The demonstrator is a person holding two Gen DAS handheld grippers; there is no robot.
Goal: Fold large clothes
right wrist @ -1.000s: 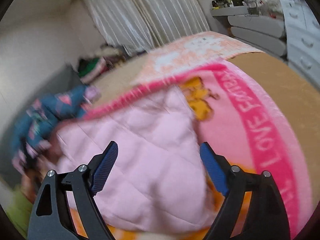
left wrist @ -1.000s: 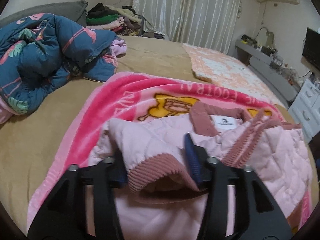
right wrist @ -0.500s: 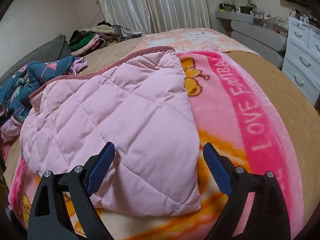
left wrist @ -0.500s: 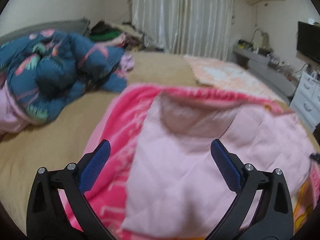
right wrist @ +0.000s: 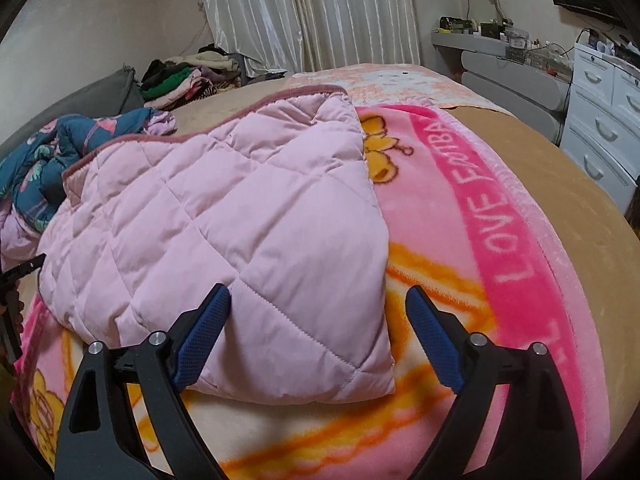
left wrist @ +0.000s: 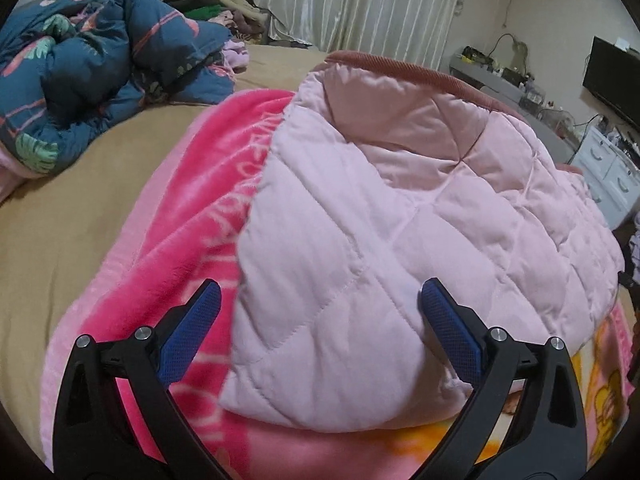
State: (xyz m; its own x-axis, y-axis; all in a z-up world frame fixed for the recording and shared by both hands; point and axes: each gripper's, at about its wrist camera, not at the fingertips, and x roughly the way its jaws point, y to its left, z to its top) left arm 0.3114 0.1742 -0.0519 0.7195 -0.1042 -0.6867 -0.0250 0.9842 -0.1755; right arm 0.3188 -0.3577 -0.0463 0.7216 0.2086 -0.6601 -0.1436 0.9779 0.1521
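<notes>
A pale pink quilted jacket (left wrist: 400, 208) lies folded into a thick rectangle on a bright pink cartoon blanket (left wrist: 192, 208). Its darker ribbed hem (left wrist: 392, 66) runs along the far edge. My left gripper (left wrist: 320, 328) is open and empty, its jaws either side of the jacket's near left corner. In the right wrist view the same jacket (right wrist: 224, 216) lies on the blanket (right wrist: 512, 216). My right gripper (right wrist: 318, 334) is open and empty, straddling the jacket's near right corner.
The blanket covers a tan bed (left wrist: 60, 208). A crumpled blue floral duvet (left wrist: 88, 68) and a pile of clothes (right wrist: 180, 76) lie at the far left. A peach patterned cloth (right wrist: 400, 80) lies beyond. White drawers (right wrist: 600, 120) and a grey shelf (right wrist: 492, 52) stand right.
The left gripper let go of the jacket's ribbed cuff and opened. The jacket now lies folded over with its collar hidden. Both grippers have drawn back to its near edge.
</notes>
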